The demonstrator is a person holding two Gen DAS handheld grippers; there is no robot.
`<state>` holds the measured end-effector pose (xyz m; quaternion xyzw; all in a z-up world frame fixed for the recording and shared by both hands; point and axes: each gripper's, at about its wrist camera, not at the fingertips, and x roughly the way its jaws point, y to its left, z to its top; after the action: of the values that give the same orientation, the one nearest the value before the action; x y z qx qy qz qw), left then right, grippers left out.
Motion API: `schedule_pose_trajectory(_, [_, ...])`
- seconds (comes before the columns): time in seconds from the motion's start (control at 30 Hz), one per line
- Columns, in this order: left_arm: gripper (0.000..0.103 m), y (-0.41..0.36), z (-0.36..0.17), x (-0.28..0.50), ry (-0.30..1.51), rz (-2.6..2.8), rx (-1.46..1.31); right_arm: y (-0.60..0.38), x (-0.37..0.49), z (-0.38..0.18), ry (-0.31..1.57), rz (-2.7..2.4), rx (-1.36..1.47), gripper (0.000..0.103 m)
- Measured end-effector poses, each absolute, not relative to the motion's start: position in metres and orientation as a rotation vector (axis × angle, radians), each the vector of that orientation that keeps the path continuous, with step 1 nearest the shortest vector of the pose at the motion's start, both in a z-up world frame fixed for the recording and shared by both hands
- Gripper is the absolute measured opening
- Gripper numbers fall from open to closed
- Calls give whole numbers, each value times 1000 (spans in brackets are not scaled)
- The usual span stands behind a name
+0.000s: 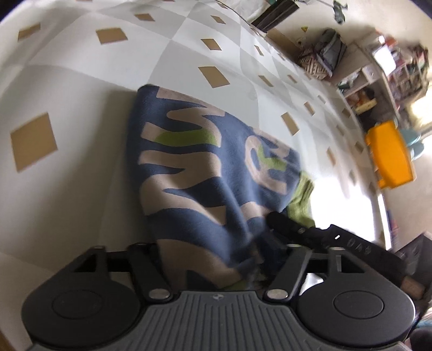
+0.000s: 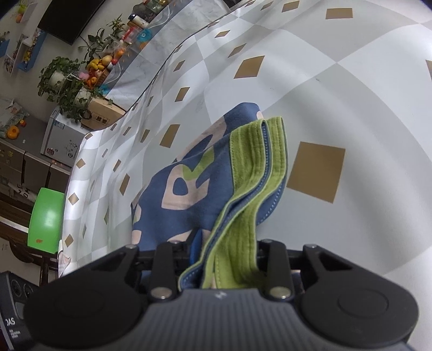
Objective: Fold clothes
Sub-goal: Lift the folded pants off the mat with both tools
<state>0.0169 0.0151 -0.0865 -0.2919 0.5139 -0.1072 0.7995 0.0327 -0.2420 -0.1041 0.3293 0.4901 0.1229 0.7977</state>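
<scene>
A blue garment (image 1: 194,167) with beige letters and a green waistband lies partly raised off the checkered tablecloth (image 1: 81,94). Its folds run together into my left gripper (image 1: 240,260), which is shut on the bunched blue cloth; the fingers are hidden under it. In the right wrist view the same garment (image 2: 189,205) trails away over the tablecloth (image 2: 351,108). Its doubled green waistband (image 2: 251,189) runs straight into my right gripper (image 2: 224,259), which is shut on it. The right gripper (image 1: 289,225) also shows as a black arm just to the right of the left one.
The table's far edge drops to an orange chair (image 1: 388,154), shelves (image 1: 378,73) and bags (image 1: 324,54). Beyond the other edge stand a green chair (image 2: 46,216), potted plants (image 2: 64,81), fruit (image 2: 97,70) and a dark screen (image 2: 70,19).
</scene>
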Motion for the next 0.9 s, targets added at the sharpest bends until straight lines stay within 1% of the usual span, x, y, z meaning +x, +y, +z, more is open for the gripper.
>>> schedule_pose_trajectory(0.2, [73,1,-82,17,1083,-223,-542,-235,32,-100,1034,262,640,29])
schedule_pose_trajectory(0.27, [62,-3,-80,16,1074,-205,-490,-231,30,-97,1029,266,602,29])
schedule_pose_trajectory(0.3, [51,-4,-79,16,1074,-195,-460,-229,30,-96,1029,266,580,29])
schedule_pose_trajectory(0.33, [45,-5,-79,17,1074,-185,-439,-227,30,-94,1028,265,558,29])
schedule_pose_trajectory(0.43, [35,-2,-78,16,1072,-168,-453,-219,28,-87,1022,261,493,26])
schedule_pose_trajectory(0.6, [29,-11,-61,9,1009,-133,-333,-207,18,-71,992,282,414,19])
schedule_pose_trajectory(0.77, [29,-2,-48,3,984,-122,-358,-203,8,-55,968,297,373,17])
schedule_pose_trajectory(0.9, [29,2,-49,-8,1022,-91,-346,-195,2,-50,985,329,353,17])
